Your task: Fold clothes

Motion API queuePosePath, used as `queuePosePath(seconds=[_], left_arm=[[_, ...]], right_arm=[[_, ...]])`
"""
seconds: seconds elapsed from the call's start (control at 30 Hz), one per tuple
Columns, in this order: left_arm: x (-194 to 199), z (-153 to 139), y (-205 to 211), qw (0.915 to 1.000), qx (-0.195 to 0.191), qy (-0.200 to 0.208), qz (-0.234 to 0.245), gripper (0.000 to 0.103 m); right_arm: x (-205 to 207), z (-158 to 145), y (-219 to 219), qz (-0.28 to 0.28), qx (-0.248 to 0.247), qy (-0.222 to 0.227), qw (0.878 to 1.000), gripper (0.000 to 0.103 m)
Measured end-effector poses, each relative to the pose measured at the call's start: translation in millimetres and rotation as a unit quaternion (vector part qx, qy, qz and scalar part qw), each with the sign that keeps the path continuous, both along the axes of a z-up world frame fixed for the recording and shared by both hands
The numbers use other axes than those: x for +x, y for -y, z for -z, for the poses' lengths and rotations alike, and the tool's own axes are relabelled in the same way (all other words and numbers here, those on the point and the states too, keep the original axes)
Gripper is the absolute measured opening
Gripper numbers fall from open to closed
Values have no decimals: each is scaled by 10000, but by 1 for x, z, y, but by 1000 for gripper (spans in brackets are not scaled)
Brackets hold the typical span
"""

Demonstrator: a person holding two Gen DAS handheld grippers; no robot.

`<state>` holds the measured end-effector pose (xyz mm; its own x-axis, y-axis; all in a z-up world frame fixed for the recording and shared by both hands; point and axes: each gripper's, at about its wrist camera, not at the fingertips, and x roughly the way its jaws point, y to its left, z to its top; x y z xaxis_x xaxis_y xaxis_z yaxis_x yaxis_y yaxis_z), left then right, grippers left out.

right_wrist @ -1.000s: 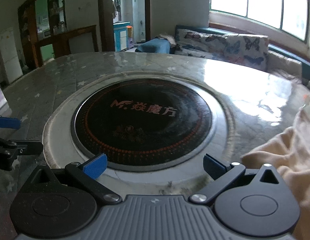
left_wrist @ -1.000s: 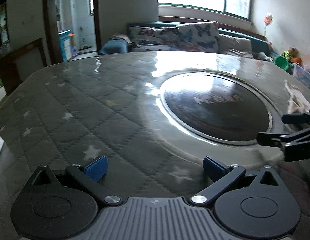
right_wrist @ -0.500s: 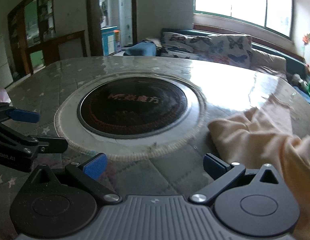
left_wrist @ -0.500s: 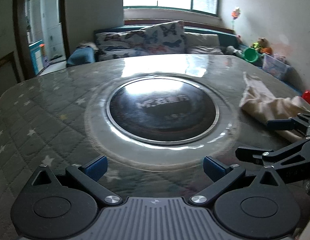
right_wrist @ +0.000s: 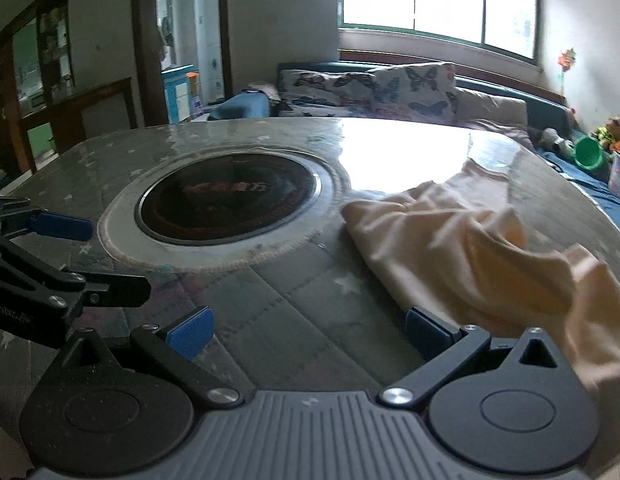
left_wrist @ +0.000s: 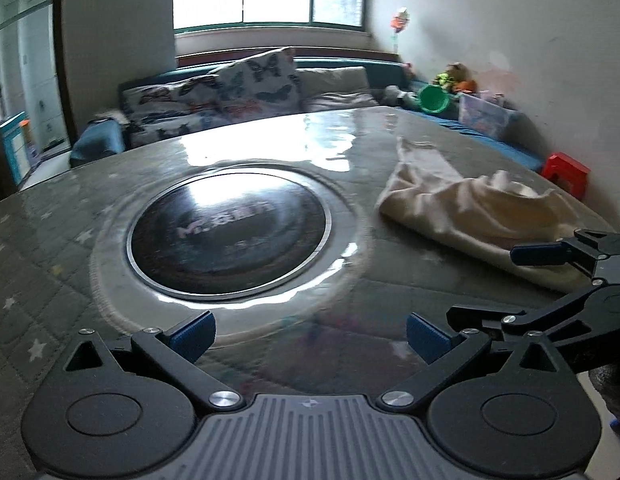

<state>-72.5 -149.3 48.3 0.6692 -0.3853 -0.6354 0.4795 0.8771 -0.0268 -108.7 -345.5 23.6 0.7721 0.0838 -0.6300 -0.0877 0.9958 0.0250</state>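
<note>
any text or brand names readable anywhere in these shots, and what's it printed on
"Mr." followed by blurred characters, too smeared to read: pale print on the round black cooktop set into the table, left wrist view.

The same print appears as a reddish line on the cooktop in the right wrist view, blurred beyond reading.

Small pale lettering on the body of the left hand-held gripper, at the left edge of the right wrist view, too small to read.

No other text is visible.

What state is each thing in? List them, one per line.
Left gripper: open, empty, above the table.
Right gripper: open, empty, at the cloth's near edge.
Cloth: crumpled, unfolded, lying on the table.
Table: covered by a quilted mat.
Round cooktop: bare, glossy.
</note>
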Motion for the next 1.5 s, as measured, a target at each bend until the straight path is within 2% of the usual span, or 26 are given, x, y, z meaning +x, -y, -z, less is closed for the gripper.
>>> queuePosePath(seconds=[0.37,0.8,1.5], left_arm=[[-5,-3,19,9992,71,-75,386,103],[-6,-4,42,9966,247,-135,773,103],[2,-4,65,9936,478,-183,1006,103]], right_arm=[[-28,-1,29,510,88,1,9987,103],[-42,-6,38,711,7,148,9974,103],[-48,-9,59,1118,78,237,9934,103]])
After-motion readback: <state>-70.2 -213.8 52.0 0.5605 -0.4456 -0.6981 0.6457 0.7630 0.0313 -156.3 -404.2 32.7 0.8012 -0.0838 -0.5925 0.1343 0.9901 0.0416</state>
